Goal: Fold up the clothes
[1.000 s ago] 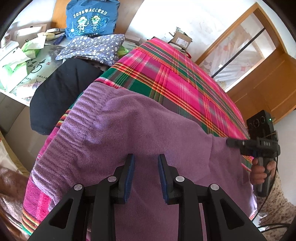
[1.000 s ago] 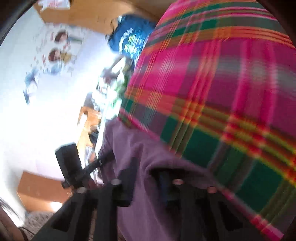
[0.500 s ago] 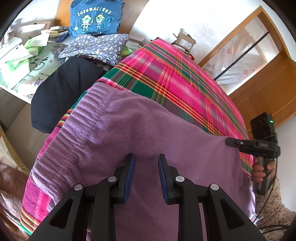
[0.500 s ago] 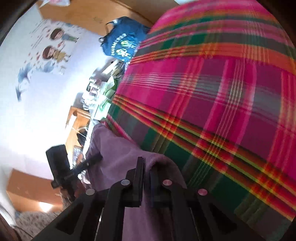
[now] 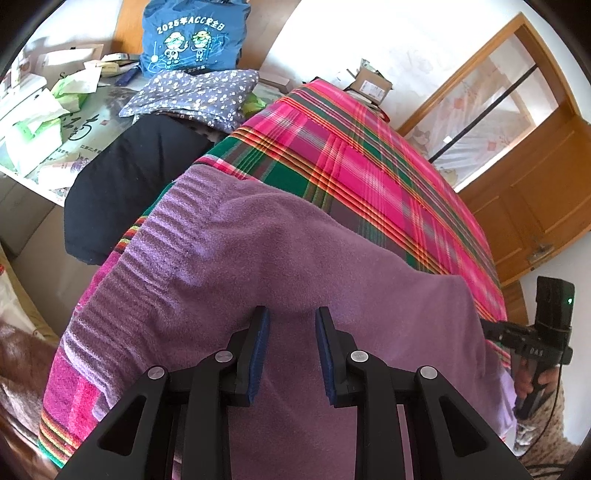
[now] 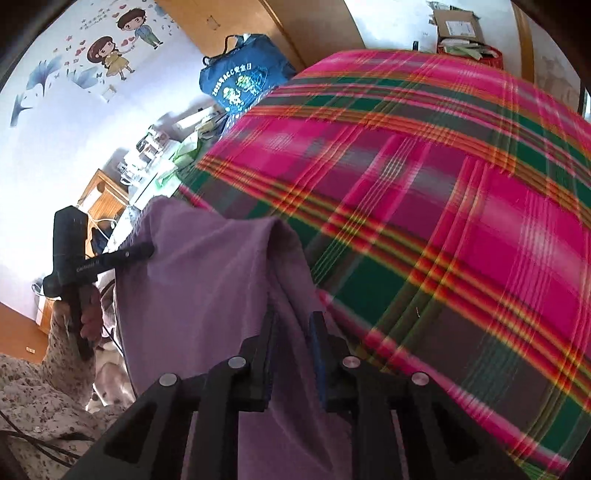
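Blue bag (image 5: 192,37) printed "2025年ACC安全日"; left tongs (image 5: 291,325) parted over purple garment (image 5: 280,266), right tongs (image 6: 293,328) opening around its fold.

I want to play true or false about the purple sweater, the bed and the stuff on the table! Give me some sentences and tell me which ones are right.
1. The purple sweater lies on a pink and green plaid bedspread. True.
2. The blue bag has cartoon figures printed on it. True.
3. The black garment lies on top of the purple sweater. False: it lies beside it, at the edge of the bedspread.
4. The flowered cloth is bright yellow. False: it is bluish purple with small white flowers.
5. Purple fabric sits between the right tongs. True; they are opening.
6. The left tongs hover over a cardboard box. False: they are over the sweater.
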Tool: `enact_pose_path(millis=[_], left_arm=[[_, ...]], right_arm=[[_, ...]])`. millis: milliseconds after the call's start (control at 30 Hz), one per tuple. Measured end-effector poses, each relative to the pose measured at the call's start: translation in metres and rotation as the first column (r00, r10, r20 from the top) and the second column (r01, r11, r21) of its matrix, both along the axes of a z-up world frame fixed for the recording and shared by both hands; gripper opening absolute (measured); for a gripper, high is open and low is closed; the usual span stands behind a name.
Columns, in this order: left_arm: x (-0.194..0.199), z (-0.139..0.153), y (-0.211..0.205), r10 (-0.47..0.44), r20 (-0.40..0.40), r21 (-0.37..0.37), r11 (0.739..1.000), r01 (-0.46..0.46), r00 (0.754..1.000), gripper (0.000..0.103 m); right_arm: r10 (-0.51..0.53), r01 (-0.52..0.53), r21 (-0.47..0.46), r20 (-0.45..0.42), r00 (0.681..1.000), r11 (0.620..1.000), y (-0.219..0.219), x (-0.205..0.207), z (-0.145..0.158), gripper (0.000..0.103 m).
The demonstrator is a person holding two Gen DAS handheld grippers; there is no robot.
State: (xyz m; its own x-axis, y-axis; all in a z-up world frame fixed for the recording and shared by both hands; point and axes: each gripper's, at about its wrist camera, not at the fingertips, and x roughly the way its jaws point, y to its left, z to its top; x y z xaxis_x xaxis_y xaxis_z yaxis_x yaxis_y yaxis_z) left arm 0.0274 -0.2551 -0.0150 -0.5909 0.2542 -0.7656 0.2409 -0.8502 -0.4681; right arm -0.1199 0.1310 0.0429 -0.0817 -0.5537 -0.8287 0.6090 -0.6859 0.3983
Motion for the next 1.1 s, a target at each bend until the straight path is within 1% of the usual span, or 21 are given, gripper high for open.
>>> enact_pose_path(millis=[100,167,200,233,300,333,433,467,533,600,700,800,867,900,967,1000,1067,1100], left_arm=[[0.001,0.000,0.000,0.005,-0.003,0.002,1.000,-0.005,1.000,0.027],[0.001,0.000,0.000,0.007,-0.004,0.000,1.000,-0.007,1.000,0.027],[0.001,0.000,0.001,0.006,-0.003,-0.002,1.000,-0.006,1.000,0.027],[0.001,0.000,0.001,0.005,-0.003,-0.003,1.000,-0.005,1.000,0.027],[0.001,0.000,0.001,0.003,-0.004,-0.004,1.000,-0.003,1.000,0.027],[0.001,0.000,0.001,0.003,-0.005,-0.003,1.000,-0.003,1.000,0.027],[0.001,0.000,0.001,0.005,-0.006,0.000,1.000,-0.005,1.000,0.027],[0.001,0.000,0.001,0.005,-0.005,-0.001,1.000,-0.005,1.000,0.027],[0.001,0.000,0.001,0.005,-0.005,-0.002,1.000,-0.005,1.000,0.027],[0.001,0.000,0.001,0.008,-0.005,-0.001,1.000,-0.008,1.000,0.027],[0.002,0.000,0.001,0.009,-0.002,-0.002,1.000,-0.009,1.000,0.027],[0.005,0.001,-0.001,0.017,0.005,-0.005,1.000,-0.017,1.000,0.027],[0.008,0.002,-0.002,0.027,0.011,-0.008,1.000,-0.027,1.000,0.027],[0.010,0.003,-0.003,0.031,0.014,-0.015,0.999,-0.031,0.999,0.027],[0.016,0.004,-0.004,0.042,0.019,-0.032,0.999,-0.041,0.999,0.027],[0.019,0.004,-0.005,0.048,0.020,-0.041,0.998,-0.047,0.999,0.027],[0.025,0.005,-0.008,0.067,0.022,-0.035,0.997,-0.066,0.997,0.027],[0.028,0.005,-0.010,0.077,0.023,-0.031,0.997,-0.077,0.997,0.027]], right_arm=[[0.032,-0.030,0.061,-0.034,0.999,0.998,-0.011,0.007,-0.006,0.019],[0.060,-0.055,0.088,-0.063,0.996,0.995,-0.019,0.012,-0.007,0.010],[0.058,-0.051,0.092,-0.083,0.995,0.994,-0.018,0.012,-0.006,0.004],[0.057,-0.047,0.096,-0.104,0.993,0.994,-0.017,0.013,-0.005,0.004],[0.045,-0.031,0.096,-0.141,0.989,0.995,-0.013,0.013,-0.002,0.004],[0.012,-0.001,0.076,-0.146,0.989,0.997,-0.008,0.009,0.001,0.004],[-0.059,0.068,0.065,-0.128,0.990,0.996,0.004,-0.002,-0.004,0.003],[-0.060,0.069,0.066,-0.124,0.990,0.995,0.004,-0.002,-0.006,0.004],[-0.060,0.072,0.078,-0.145,0.988,0.994,0.002,0.000,-0.007,0.004],[-0.061,0.072,0.072,-0.138,0.989,0.995,0.001,0.000,-0.008,0.004],[-0.047,0.060,0.100,-0.131,0.990,0.993,-0.001,0.002,-0.010,0.006],[-0.078,0.095,0.099,-0.162,0.984,0.991,0.007,0.009,-0.002,0.008],[-0.124,0.146,0.091,-0.213,0.969,0.985,0.013,0.015,0.007,0.009],[-0.136,0.157,0.081,-0.226,0.965,0.984,0.015,0.019,0.012,0.012],[-0.154,0.170,0.040,-0.259,0.953,0.985,0.015,0.028,0.022,0.012],[-0.152,0.163,0.019,-0.282,0.947,0.986,0.013,0.035,0.026,0.012],[-0.121,0.124,-0.012,-0.320,0.940,0.992,0.006,0.051,0.032,0.012],[-0.107,0.108,-0.016,-0.321,0.941,0.994,0.001,0.055,0.031,0.013]])
